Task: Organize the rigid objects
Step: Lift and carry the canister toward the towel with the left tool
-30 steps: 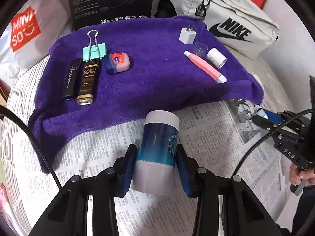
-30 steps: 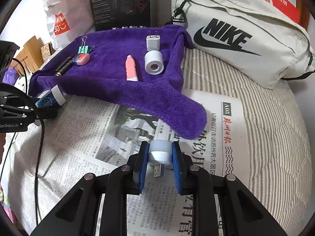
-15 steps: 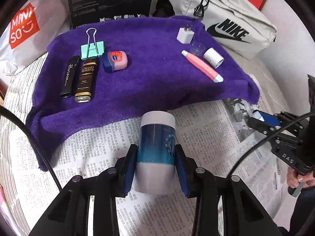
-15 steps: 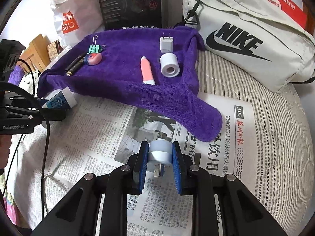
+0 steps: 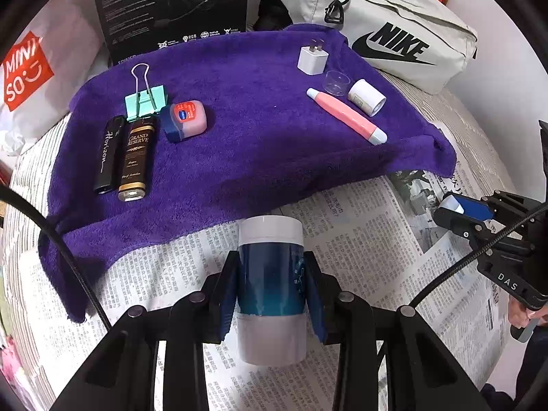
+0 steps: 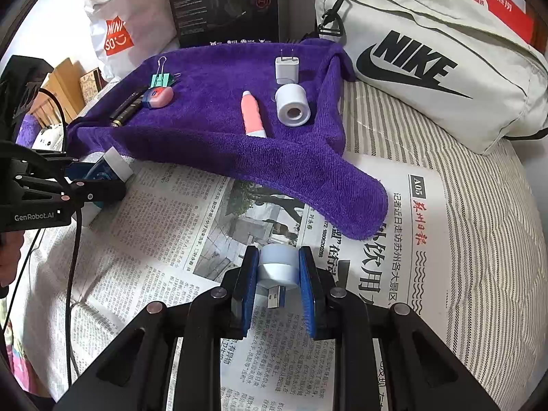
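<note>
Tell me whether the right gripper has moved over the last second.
Yes. The right gripper, shut on the USB plug, has backed away from the purple towel's hanging corner.

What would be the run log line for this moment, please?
left gripper: shut on blue bottle | right gripper: shut on USB light | both over newspaper

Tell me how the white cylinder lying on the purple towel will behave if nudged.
The white cylinder lies on its side, so it would probably roll, though the plush purple towel should slow it. It looks hollow at the end, likely light. The pink tube beside it might block one direction.
</note>
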